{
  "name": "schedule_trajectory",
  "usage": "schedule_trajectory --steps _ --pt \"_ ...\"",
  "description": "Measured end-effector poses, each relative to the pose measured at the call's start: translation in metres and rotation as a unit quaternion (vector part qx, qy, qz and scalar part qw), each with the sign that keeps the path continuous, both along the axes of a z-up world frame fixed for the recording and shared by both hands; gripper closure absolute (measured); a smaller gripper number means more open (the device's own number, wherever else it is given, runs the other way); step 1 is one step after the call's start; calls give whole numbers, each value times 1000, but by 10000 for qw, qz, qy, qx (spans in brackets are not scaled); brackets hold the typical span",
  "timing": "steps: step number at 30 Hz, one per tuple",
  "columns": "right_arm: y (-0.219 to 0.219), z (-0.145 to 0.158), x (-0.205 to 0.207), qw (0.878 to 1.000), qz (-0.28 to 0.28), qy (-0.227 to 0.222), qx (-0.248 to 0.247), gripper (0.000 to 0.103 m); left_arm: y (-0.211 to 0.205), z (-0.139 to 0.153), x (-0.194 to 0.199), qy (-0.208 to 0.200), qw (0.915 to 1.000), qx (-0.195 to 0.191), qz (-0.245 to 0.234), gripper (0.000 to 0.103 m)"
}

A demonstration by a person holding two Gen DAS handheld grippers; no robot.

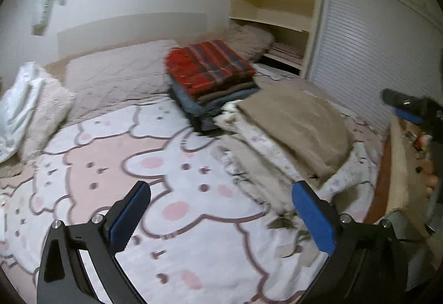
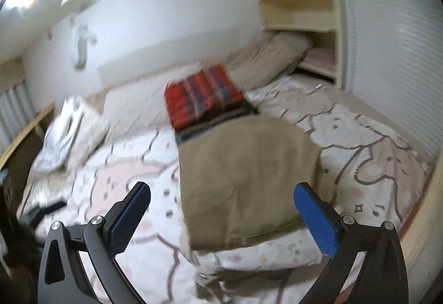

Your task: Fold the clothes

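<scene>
A folded tan garment [image 1: 296,126] [image 2: 249,182] tops a low pile of pale clothes [image 1: 260,165] on the bed. Behind it stands a neat stack of folded clothes with a red plaid piece [image 1: 210,66] [image 2: 202,95] on top. My left gripper [image 1: 221,193] hovers open over the bunny-print cover [image 1: 138,165], just left of the pale pile, holding nothing. My right gripper [image 2: 223,193] is open above the near end of the tan garment, empty. It shows again as my right gripper [image 1: 407,107] at the far right of the left wrist view.
Pillows [image 1: 116,74] lie along the headboard, and a white bundle [image 1: 19,110] sits at the bed's left end. A shelf niche [image 1: 274,24] and a slatted door [image 1: 368,49] stand at the back right. A wooden bed edge [image 1: 398,165] runs along the right.
</scene>
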State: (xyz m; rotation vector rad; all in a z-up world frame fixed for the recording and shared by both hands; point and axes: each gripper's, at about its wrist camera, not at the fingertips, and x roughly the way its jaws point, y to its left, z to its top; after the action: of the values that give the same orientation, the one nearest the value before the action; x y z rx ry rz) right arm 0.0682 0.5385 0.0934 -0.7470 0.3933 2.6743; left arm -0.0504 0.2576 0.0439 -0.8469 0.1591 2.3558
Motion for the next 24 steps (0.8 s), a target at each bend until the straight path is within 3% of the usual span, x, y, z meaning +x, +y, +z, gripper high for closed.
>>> schedule_trajectory --steps 9,12,17,24 --pt "-58 10 14 9923 586 -372 -1026 0 -60 -1 8 167 9989 -111 429 1" --pt "-79 12 21 9906 623 -385 -1155 0 -75 1 10 228 9978 -128 609 1" --pt "-115 15 31 9990 283 -249 -227 0 -91 7 18 242 9975 -126 653 1" --pt "-127 -4 34 9994 216 -262 10 0 -99 9 39 256 9978 -134 593 1"
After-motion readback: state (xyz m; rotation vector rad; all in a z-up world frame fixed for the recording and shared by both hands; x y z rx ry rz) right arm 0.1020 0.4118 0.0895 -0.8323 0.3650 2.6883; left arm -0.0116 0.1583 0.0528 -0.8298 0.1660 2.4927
